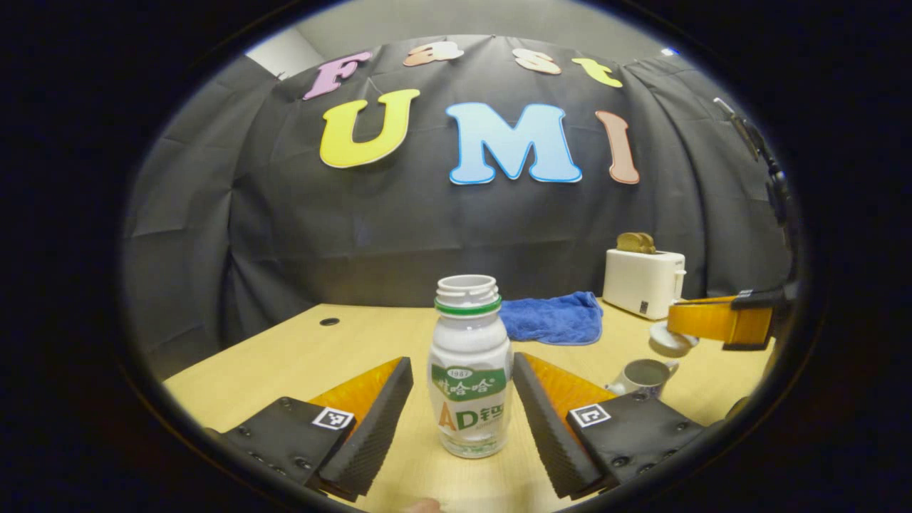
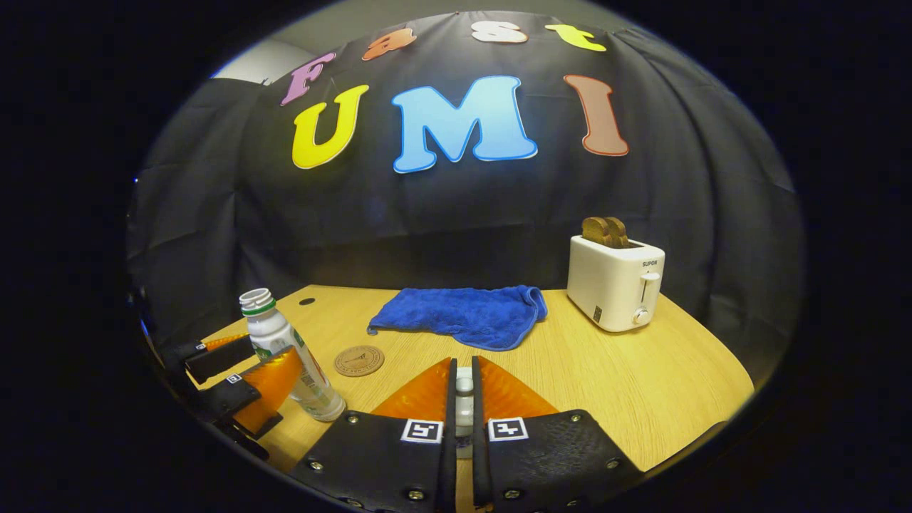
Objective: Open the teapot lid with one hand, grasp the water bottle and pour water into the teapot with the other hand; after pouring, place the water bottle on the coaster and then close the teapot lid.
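A white plastic water bottle [image 1: 469,363] with a green label and no cap stands upright on the wooden table. My left gripper [image 1: 463,365] is open, one finger on each side of the bottle and a small gap to each. The white teapot [image 1: 643,376] sits lidless at the right. Its lid [image 1: 671,342] hangs above it, held by my right gripper [image 1: 677,322]. In the right gripper view my right gripper [image 2: 463,374] is shut on the lid's knob [image 2: 464,399]. The bottle [image 2: 279,345] and left gripper [image 2: 246,374] are at the far left, the round brown coaster [image 2: 359,360] beside them.
A blue cloth [image 2: 463,313] lies crumpled at the back middle of the table [image 2: 641,385]. A white toaster [image 2: 616,281] with bread slices stands at the back right. A small dark hole [image 1: 329,321] marks the table's far left.
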Action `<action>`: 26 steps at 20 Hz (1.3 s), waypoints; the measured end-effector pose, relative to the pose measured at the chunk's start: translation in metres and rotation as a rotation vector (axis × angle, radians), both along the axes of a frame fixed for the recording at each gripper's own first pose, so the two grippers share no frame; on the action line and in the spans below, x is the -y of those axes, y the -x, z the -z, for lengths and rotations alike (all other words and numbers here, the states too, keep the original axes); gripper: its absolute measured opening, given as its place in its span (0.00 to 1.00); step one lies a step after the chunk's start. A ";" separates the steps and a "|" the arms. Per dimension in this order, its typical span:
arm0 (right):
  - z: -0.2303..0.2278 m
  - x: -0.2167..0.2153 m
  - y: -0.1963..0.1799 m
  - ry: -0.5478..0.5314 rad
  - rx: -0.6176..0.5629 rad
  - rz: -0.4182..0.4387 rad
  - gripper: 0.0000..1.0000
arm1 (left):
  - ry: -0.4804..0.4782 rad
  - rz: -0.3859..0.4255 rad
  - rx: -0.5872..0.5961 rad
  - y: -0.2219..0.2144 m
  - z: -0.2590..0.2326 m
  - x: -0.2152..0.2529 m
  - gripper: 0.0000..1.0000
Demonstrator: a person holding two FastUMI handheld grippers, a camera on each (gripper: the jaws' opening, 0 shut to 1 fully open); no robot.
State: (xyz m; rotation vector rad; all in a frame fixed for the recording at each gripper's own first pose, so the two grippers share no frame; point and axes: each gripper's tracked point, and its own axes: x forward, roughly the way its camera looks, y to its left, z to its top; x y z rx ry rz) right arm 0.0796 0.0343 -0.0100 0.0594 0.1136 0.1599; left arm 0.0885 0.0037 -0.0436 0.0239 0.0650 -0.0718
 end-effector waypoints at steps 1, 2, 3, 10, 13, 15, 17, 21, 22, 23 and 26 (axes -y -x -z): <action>-0.004 0.002 0.004 -0.002 0.011 0.002 0.09 | -0.002 0.003 -0.005 -0.004 0.003 0.002 1.00; -0.008 0.004 0.008 -0.003 0.021 0.003 0.09 | -0.001 -0.001 -0.012 -0.007 0.005 0.002 0.99; -0.011 0.005 0.010 -0.004 0.029 0.003 0.08 | 0.002 -0.004 -0.019 -0.010 0.008 0.002 1.00; -0.010 0.014 0.018 0.005 0.034 0.013 0.08 | 0.031 -0.013 -0.123 -0.028 0.048 0.002 0.95; -0.004 0.019 0.020 0.001 0.025 0.022 0.09 | 0.039 -0.014 -0.134 -0.034 0.055 0.002 0.92; -0.001 0.024 0.021 -0.004 0.018 0.028 0.08 | 0.037 -0.014 -0.135 -0.033 0.056 0.003 0.79; 0.002 0.028 0.020 -0.008 0.013 0.036 0.08 | 0.040 -0.008 -0.135 -0.034 0.055 0.005 0.82; 0.005 0.037 0.021 -0.020 0.009 0.052 0.09 | -0.003 0.010 -0.143 -0.035 0.054 0.008 0.86; 0.006 0.039 0.021 -0.021 0.008 0.054 0.08 | -0.021 0.012 -0.141 -0.035 0.052 0.008 0.86; 0.007 0.041 0.021 -0.023 0.006 0.056 0.08 | -0.036 0.013 -0.136 -0.036 0.049 0.007 0.86; 0.010 0.047 0.023 -0.029 0.001 0.066 0.09 | -0.097 0.013 -0.127 -0.037 0.043 0.004 0.81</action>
